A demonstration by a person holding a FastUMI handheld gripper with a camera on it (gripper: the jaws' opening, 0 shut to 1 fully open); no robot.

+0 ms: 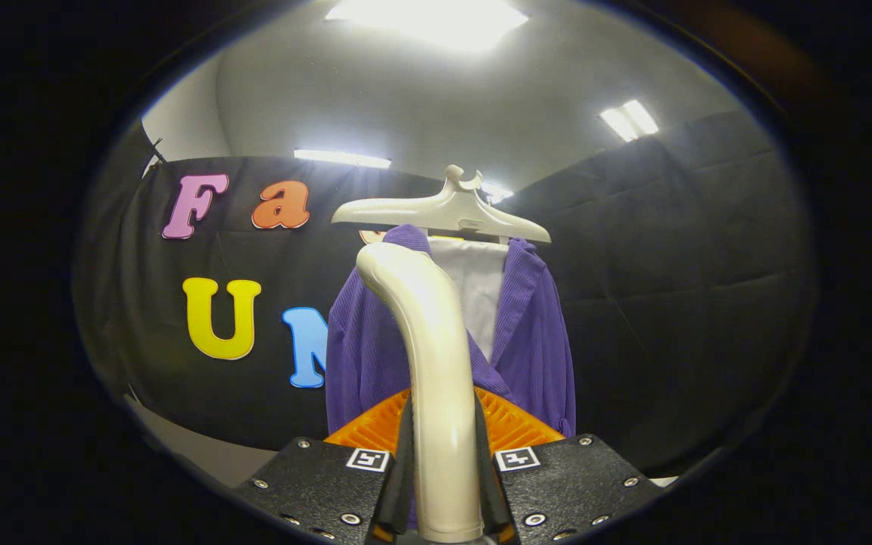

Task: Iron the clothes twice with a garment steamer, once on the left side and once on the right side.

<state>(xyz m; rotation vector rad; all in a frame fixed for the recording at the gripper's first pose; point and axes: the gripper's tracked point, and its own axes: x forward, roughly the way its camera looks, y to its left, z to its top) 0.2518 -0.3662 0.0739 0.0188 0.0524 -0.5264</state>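
Black fingers point(442, 484) are pinching the cream steamer point(436, 378) handle from both sides, and it is rising between them and curving toward the clothes. Just behind the handle an orange ribbed part point(515, 424) is showing. Beyond that, the purple jacket point(534, 341) is hanging on a pale hanger point(443, 212) over a white shirt point(478, 288), in front of the booth wall. My worry: the smooth handle may be twisting in the grip, so the head could be missing one side, or snagging and swinging the jacket off its hanger.
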